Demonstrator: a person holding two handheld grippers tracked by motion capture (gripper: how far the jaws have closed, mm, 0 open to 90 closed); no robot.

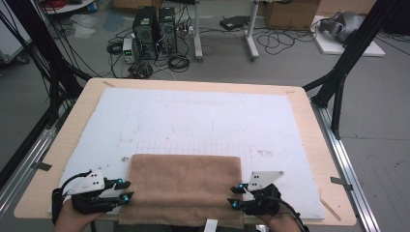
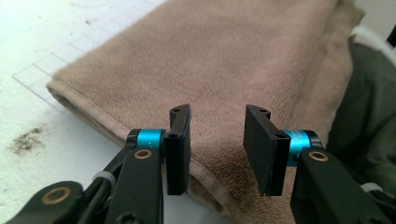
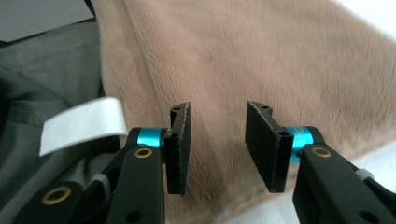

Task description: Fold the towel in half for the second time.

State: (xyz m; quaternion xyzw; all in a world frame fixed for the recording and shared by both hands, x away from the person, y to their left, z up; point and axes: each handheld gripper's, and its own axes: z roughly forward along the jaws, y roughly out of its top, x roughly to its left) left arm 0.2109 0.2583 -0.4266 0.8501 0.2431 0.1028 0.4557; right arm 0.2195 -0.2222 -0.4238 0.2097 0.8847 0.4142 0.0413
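A folded tan towel (image 1: 186, 186) lies at the lower centre of the white-covered worktop (image 1: 193, 116), flanked by the left gripper (image 1: 124, 190) and the right gripper (image 1: 234, 195), both with fingers parted and gripping nothing.

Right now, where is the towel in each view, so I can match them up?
High view: towel bottom centre, between both claws.
Left gripper view: towel centre to upper right, folded corner at left.
Right gripper view: towel centre and right.
Shared landmark: white board beneath it.
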